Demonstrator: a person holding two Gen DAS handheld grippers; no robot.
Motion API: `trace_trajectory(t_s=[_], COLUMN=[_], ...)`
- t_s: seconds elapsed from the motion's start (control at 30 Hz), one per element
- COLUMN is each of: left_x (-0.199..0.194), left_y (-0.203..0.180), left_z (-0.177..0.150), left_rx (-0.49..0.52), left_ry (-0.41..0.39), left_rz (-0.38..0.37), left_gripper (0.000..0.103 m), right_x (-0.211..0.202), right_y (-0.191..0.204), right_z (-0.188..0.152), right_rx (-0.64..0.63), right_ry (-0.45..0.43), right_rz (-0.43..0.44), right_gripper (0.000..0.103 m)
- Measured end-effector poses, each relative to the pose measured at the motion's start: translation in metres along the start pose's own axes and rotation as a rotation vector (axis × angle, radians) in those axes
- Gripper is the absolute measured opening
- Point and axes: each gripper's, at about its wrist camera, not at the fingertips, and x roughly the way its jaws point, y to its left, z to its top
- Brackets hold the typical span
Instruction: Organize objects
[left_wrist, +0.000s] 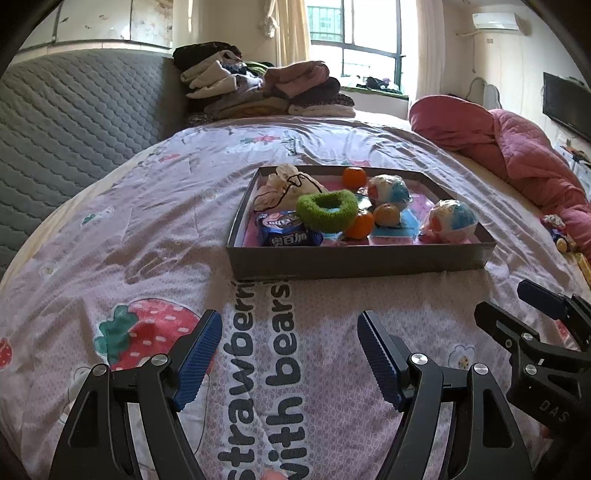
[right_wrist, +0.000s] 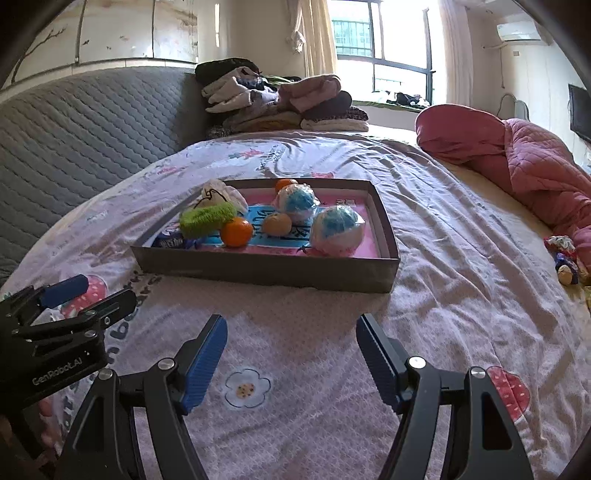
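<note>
Nearest the lens: left gripper (left_wrist: 290, 354) and right gripper (right_wrist: 291, 354), side by side, both low over the bedsheet (left_wrist: 147, 229), blue-padded jaws spread wide, nothing between them, short of the box.

Beyond, from largest to smallest:
- Bed with printed strawberry sheet, carrying everything; folded clothes (left_wrist: 258, 92) stacked at the far edge, pink quilt (left_wrist: 517, 147) bunched on the right.
- Shallow grey cardboard box (left_wrist: 354, 258), pink-lined, resting flat mid-bed, directly ahead of both grippers.
- Two wrapped balls, blue, white and orange: one at the near right corner (left_wrist: 450, 221), one further back (left_wrist: 388, 190).
- Cream drawstring pouch (left_wrist: 284, 188) in the far left corner.
- Fuzzy green ring (left_wrist: 327, 210), leaning against the pouch and overlapping the packet.
- Blue biscuit packet (left_wrist: 284, 230) at the near left corner.
- Three mandarins: one at the back wall (left_wrist: 354, 177), two mid-box (left_wrist: 360, 225) (left_wrist: 386, 214), just beside each other.
- Small toys (right_wrist: 565, 258) loose on the sheet near the quilt, well apart from the box.

Stage, as a judgement: all the small items named above already gathered inside the box, jumbled rather than sorted. Consistent either with contents awaiting removal and arrangement, or with collection into the box nearly complete. No single next move settled by these views; any reach into the box calling for clearance of the near wall and a gentle close on the round, rolling pieces.
</note>
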Motion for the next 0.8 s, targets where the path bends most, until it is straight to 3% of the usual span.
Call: trace_trajectory(t_s=[0.47,0.8], left_x=[0.005,0.007], left_y=[0.001,0.002], left_z=[-0.006,-0.007], left_rx=[-0.005,-0.009], left_ry=[0.021,0.023], left_rz=[0.004,0.006], left_gripper=[0.077,0.077], right_x=[0.004,0.008], right_y=[-0.004,-0.005], right_z=[-0.009,-0.011], right_rx=[0.019,0.034], right_ry=[0.020,0.043], right_rz=[-0.022,0.014], right_gripper=[0.072,0.072])
